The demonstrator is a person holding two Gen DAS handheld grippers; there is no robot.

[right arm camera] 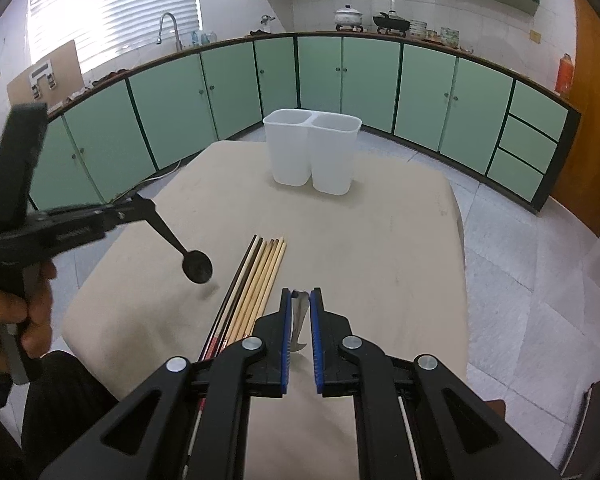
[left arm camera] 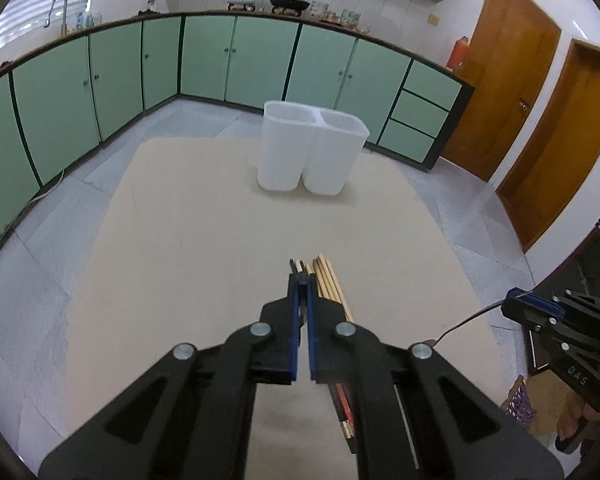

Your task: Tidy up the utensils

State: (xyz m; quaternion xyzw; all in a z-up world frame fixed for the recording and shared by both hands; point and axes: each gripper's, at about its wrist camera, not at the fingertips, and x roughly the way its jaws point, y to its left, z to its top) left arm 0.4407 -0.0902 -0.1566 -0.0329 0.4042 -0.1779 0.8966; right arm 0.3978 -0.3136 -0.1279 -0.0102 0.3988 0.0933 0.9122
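A white two-compartment holder [left arm camera: 310,148] [right arm camera: 313,151] stands upright at the far end of the beige table [left arm camera: 204,240] [right arm camera: 360,232]; I see nothing inside it. A bundle of wooden and dark chopsticks [right arm camera: 256,280] [left arm camera: 330,284] lies near the front edge. My left gripper [left arm camera: 301,280] [right arm camera: 140,208] is shut on a black spoon [right arm camera: 196,265], held above the table left of the chopsticks. My right gripper [right arm camera: 300,294] [left arm camera: 514,300] is shut on a metal spoon [right arm camera: 299,320], whose thin handle [left arm camera: 460,326] hangs over the table's right edge.
Green cabinets [right arm camera: 340,80] curve along the far wall, with a sink tap [right arm camera: 168,28] and pots [right arm camera: 348,16] on the counter. Brown doors [left arm camera: 512,72] stand to the right. Grey tiled floor [left arm camera: 32,280] surrounds the table.
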